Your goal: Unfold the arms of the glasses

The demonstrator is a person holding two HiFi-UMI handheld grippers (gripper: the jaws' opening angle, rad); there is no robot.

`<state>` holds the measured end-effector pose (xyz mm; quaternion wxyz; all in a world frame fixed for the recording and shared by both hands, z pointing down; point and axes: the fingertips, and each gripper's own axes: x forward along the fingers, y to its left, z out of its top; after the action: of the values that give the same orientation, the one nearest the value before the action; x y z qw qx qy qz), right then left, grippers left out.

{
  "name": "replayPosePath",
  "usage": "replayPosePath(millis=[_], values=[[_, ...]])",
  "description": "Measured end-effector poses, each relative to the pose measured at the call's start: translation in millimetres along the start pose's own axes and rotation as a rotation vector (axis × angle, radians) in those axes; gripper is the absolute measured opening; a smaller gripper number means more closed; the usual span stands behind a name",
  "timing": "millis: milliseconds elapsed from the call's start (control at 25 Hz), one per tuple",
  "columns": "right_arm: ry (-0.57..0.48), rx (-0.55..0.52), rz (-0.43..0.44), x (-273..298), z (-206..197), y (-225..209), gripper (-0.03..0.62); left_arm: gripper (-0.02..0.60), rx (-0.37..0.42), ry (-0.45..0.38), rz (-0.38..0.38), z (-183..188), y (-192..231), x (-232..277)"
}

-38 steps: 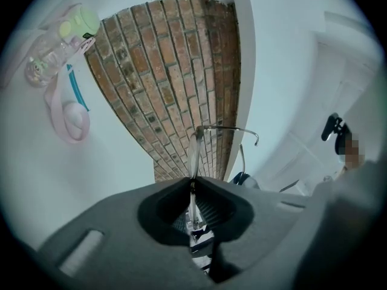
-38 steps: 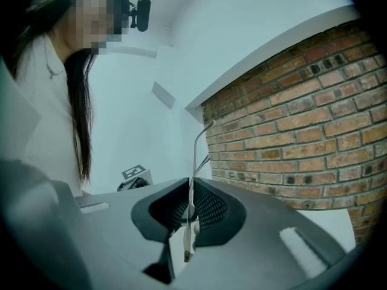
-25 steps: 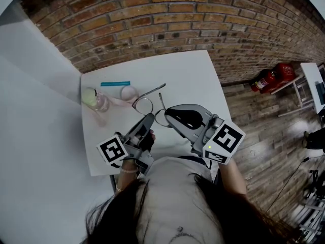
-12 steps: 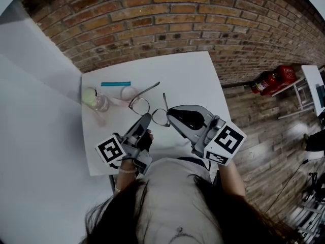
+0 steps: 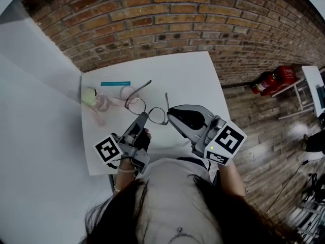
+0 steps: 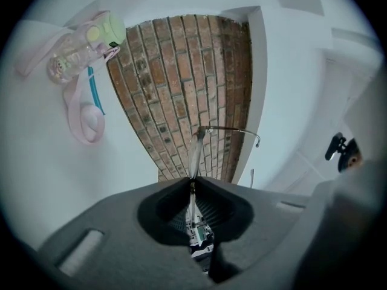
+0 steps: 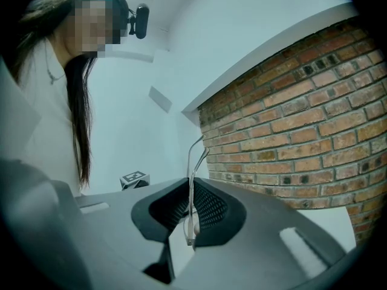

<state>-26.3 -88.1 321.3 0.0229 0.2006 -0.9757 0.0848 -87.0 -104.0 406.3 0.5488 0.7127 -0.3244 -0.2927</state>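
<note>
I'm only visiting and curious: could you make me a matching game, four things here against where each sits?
Things:
1. thin wire-framed glasses
2. small clear bottle with a pale green cap
3. flat teal stick
4. red fire extinguisher

Places:
a. on the wooden floor, to the right
b. on the white table, farthest back toward the brick wall
c. clamped in the left gripper and the right gripper
d. at the table's left edge

Pairs: 1-c, 2-d, 3-b, 4-a
</note>
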Motion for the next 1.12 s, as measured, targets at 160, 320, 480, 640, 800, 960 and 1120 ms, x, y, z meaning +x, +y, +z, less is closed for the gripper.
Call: replayPosePath(millis=[160, 320, 480, 640, 800, 960, 1120], values=[[-0.003, 0.0, 0.0, -1, 0, 0, 0.029, 0.023, -0.009, -0.014, 0.003, 2, 1, -1], [-0.006, 0.001, -0.002, -2, 0, 0, 0.029, 0.023, -0.025, -0.03, -0.001, 5, 1, -3], [-0.007, -0.001, -0.001, -2, 0, 1, 0.029, 0.023, -0.03, -0.046, -0.004, 7, 1, -5], [-0.008, -0.003, -0.001, -3, 1, 2, 0.029, 0.023, -0.033, -0.06, -0.002, 9, 1, -6], [-0.012, -0.004, -0.001, -5, 3, 2, 0.029, 0.023, -0.039, -0.071, -0.003, 10, 0, -7], [-0.014, -0.005, -0.001, -6, 4, 2, 0.029, 0.023, -0.044, -0.079, -0.004, 11, -1, -7], [-0.018, -0.004, -0.003, -7, 4, 2, 0.029, 0.023, -0.056, -0.086, -0.004, 12, 2, -9]])
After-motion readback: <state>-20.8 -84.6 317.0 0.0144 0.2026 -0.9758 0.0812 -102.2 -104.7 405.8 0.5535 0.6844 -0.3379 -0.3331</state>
